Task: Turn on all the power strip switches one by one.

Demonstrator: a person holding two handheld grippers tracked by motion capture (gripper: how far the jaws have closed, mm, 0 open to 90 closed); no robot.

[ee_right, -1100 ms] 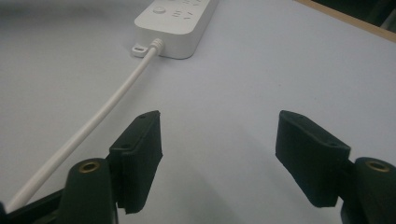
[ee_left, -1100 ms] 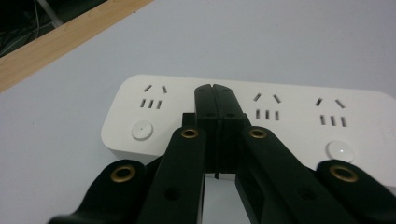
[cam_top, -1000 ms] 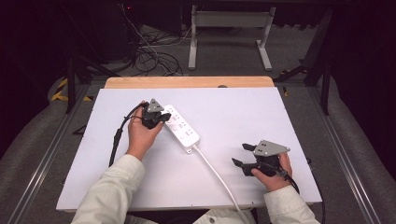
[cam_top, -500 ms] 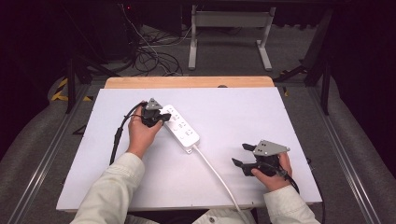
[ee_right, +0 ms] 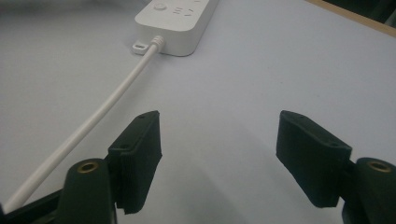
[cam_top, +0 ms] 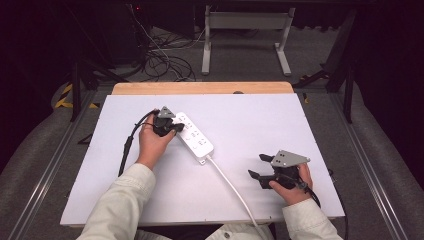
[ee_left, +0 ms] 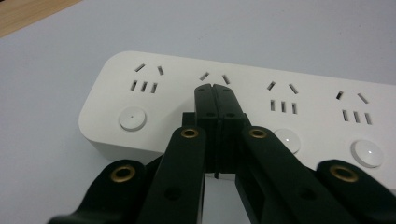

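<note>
White power strip (cam_top: 194, 138) lies on the worktop (cam_top: 260, 120), left of centre. Left tongs (ee_left: 215, 91) pressed together, tips over the strip's second socket. Right tongs (cam_top: 260, 166) spread wide, empty, well right of the strip, beside its cord (ee_right: 107, 109).

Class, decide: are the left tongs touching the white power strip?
Cannot tell. In the left gripper view the shut left tongs overlap the power strip's top near a socket, but no contact or gap shows plainly; the high view is too coarse.
</note>
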